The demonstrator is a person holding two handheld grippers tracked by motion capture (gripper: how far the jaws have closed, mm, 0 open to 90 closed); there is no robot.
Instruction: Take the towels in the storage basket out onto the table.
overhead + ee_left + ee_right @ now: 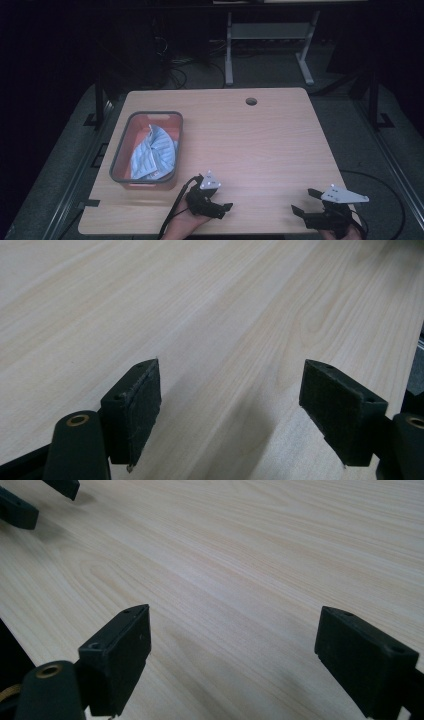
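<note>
my left gripper [222, 206] rests low on the pale wooden table [260, 145], jaws spread wide with nothing between them. my right gripper [306, 202] sits near the front right edge, equally wide and empty. the crumpled light-blue striped cloth [152, 152] lies in the grey-rimmed rectangular basket [119, 150], ahead and to the left of my left gripper, which is nearer; its long axis runs away from me. dark floor, cables and a desk frame [267, 45] lie beyond.

Desk frame [270, 35] beyond wooden table [260, 145]

Dim, dark surroundings; tabletop [260, 145] evenly lit, soft shadows, slight blur.
</note>
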